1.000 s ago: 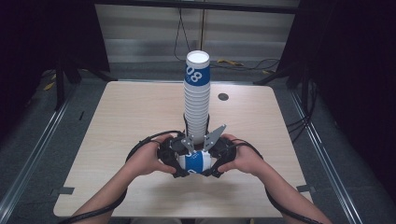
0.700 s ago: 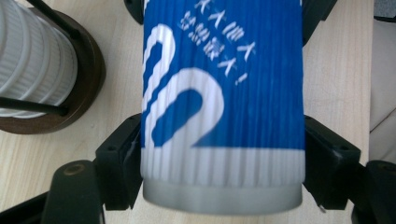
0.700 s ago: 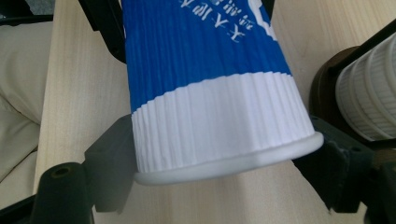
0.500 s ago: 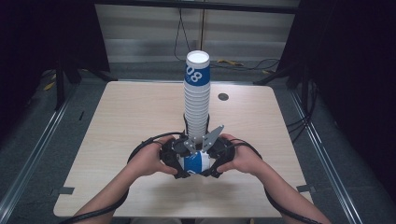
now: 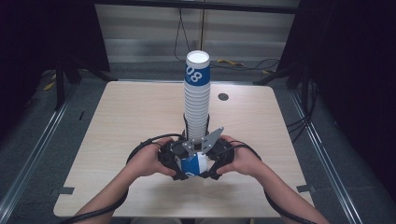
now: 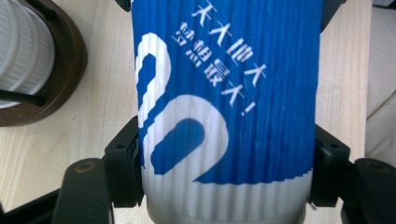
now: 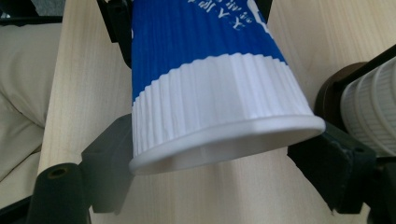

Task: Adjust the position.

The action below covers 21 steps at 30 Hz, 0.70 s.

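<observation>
Two grippers, left (image 5: 173,161) and right (image 5: 215,158), met at one cup (image 5: 193,164) near the table's (image 5: 116,126) front edge, just before the tall stack (image 5: 198,93). Left gripper view: jaws hugged the cup (image 6: 224,107). Right gripper view: jaws gripped its rim end (image 7: 219,126). Squeezing hard could crush it; a bump might tip the stack.

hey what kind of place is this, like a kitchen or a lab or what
Most likely a lab or recording studio, not a kitchen: a bare wooden table ringed by dark curtains, loose cables on the floor behind, and a tall stack of paper cups set out as a prop.
</observation>
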Each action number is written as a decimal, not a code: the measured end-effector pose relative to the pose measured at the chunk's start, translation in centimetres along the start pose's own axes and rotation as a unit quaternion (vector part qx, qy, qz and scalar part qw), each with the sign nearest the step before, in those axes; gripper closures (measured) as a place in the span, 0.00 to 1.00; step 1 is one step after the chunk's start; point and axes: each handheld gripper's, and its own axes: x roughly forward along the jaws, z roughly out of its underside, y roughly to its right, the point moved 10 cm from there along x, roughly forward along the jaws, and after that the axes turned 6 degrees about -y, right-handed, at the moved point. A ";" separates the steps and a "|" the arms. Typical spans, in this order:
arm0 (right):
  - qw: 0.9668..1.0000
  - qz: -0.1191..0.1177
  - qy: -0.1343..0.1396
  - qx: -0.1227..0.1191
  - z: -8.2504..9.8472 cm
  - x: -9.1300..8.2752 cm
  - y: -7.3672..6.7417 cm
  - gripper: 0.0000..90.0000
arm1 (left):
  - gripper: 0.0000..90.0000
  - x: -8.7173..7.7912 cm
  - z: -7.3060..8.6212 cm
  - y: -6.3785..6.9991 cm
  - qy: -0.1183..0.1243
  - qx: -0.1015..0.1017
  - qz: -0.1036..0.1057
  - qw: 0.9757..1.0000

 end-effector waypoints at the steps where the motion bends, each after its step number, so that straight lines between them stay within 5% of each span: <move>1: 1.000 -0.002 0.006 0.000 -0.1 0.0 0.0 0.20 | 0.34 -0.1 0.1 0.0 0.002 0.003 0.001 1.000; 5: 1.000 0.003 0.023 0.005 -0.3 -0.1 0.0 0.18 | 0.34 -0.5 -0.1 0.0 0.025 0.005 -0.004 1.000; 7: 0.999 0.000 0.033 0.017 -0.3 -0.2 0.0 0.16 | 0.34 -0.5 -0.2 0.2 0.046 -0.014 0.003 0.999; 15: 0.996 0.006 0.075 0.051 0.6 -0.4 0.4 0.13 | 0.34 -1.4 0.3 -0.1 0.070 -0.022 0.008 0.997; 21: 0.990 0.010 0.117 0.084 1.5 -0.8 0.7 0.14 | 0.33 -1.8 0.7 -0.8 0.092 -0.035 0.002 0.995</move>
